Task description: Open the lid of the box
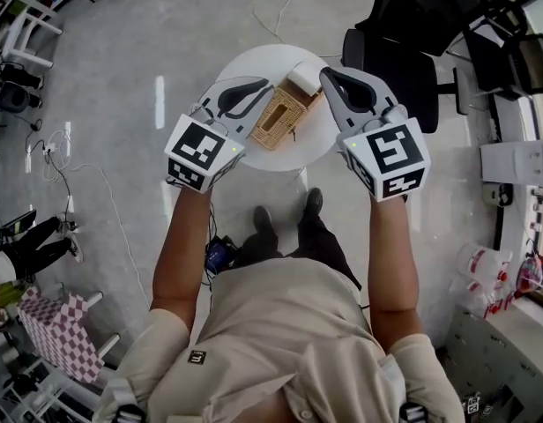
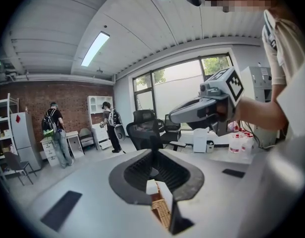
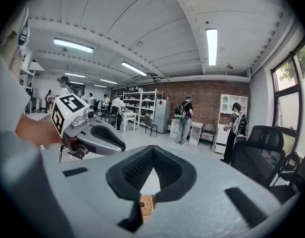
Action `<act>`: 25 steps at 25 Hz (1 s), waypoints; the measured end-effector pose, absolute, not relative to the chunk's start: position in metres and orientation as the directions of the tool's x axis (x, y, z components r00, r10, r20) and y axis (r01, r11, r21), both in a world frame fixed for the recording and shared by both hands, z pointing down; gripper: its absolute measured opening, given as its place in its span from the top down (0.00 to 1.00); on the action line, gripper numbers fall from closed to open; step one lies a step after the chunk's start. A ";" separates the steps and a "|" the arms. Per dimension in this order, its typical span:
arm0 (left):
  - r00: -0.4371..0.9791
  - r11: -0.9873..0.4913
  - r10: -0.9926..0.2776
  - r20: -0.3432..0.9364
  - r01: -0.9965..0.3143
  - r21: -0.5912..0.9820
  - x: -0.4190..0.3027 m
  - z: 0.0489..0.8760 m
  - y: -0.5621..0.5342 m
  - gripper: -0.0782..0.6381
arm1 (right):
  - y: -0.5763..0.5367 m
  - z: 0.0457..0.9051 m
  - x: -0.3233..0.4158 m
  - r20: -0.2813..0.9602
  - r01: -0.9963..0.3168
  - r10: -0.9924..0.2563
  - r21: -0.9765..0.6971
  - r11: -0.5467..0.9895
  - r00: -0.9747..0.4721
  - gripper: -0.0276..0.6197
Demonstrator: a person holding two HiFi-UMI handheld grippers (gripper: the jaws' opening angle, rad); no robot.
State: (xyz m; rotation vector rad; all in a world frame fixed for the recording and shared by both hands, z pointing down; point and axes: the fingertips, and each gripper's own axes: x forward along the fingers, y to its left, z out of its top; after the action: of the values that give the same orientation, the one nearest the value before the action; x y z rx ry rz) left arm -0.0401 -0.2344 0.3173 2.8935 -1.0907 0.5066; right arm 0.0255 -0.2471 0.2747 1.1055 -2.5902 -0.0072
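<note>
Head view: the tan woven wicker box (image 1: 280, 117) stands on the round white table (image 1: 245, 64); our left gripper (image 1: 264, 86) and right gripper (image 1: 325, 74) hover either side above it, probably lining up on the lid. Left gripper view: jaws together, empty, box just below; right gripper view: likewise closed on nothing.

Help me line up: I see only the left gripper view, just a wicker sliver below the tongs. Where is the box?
Observer: The wicker box lies on a round white table, between the left tongs and right tongs.
Operator: Are the right tongs open?
Observer: No, their own view shows them shut on nothing.
Operator: Anything beside the box?
Observer: A white item sits at its far end.
</note>
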 end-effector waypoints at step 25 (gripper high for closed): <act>0.652 -0.759 -0.569 0.500 -0.651 -0.015 -0.028 0.502 -0.257 0.84 | -0.273 0.434 0.024 0.421 -0.669 -0.617 0.032 0.742 -0.664 0.97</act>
State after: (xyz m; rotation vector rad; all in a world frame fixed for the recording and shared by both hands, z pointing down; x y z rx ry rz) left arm -0.0277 -0.2568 0.5021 2.7023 -1.0062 0.7330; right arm 0.0243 -0.2729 0.4336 0.9838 -2.5343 0.1744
